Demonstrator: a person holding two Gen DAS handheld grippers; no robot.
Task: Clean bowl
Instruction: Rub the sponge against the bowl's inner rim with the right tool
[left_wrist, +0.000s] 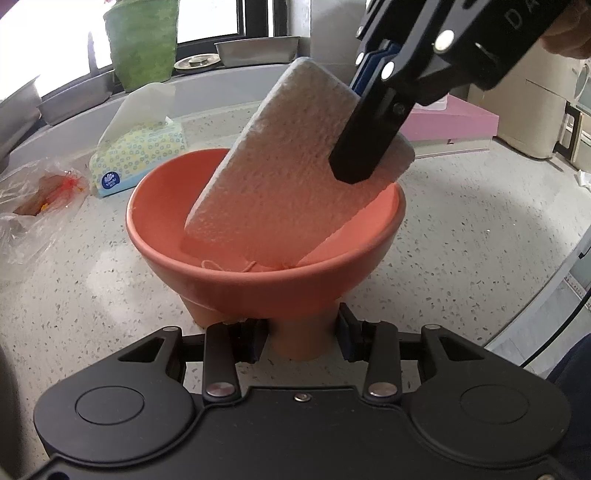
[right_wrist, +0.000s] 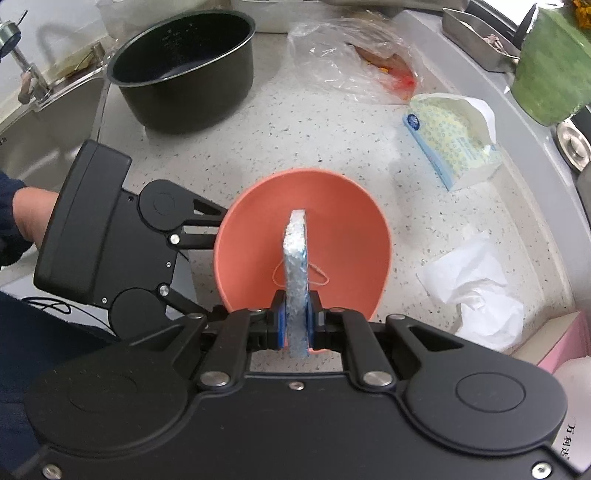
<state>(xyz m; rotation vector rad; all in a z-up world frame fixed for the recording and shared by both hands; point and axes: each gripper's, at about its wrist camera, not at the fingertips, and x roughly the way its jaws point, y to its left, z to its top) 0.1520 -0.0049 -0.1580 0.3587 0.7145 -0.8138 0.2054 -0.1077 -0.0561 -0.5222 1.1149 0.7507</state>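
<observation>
An orange footed bowl (left_wrist: 258, 288) stands on the speckled counter. My left gripper (left_wrist: 301, 336) is shut on its foot, a blue pad on either side. My right gripper (right_wrist: 297, 317) is shut on a white sponge (right_wrist: 295, 258) with a blue backing, held edge-on. In the left wrist view the sponge (left_wrist: 288, 166) leans steeply into the bowl, its lower end against the inner wall near the bottom. A thin loop of orange elastic (right_wrist: 321, 275) lies on the bowl's floor beneath it. From the right wrist view the bowl (right_wrist: 343, 229) is seen from above, the left gripper's fingers running under its left rim.
A black cooking pot (right_wrist: 184, 74) stands at the back left beside the sink (right_wrist: 37, 122). A tissue pack (right_wrist: 450, 140), crumpled paper (right_wrist: 476, 288), a plastic bag (right_wrist: 351, 55) and a green flowerpot (right_wrist: 546, 66) surround the bowl. A pink box (left_wrist: 454, 122) lies behind it.
</observation>
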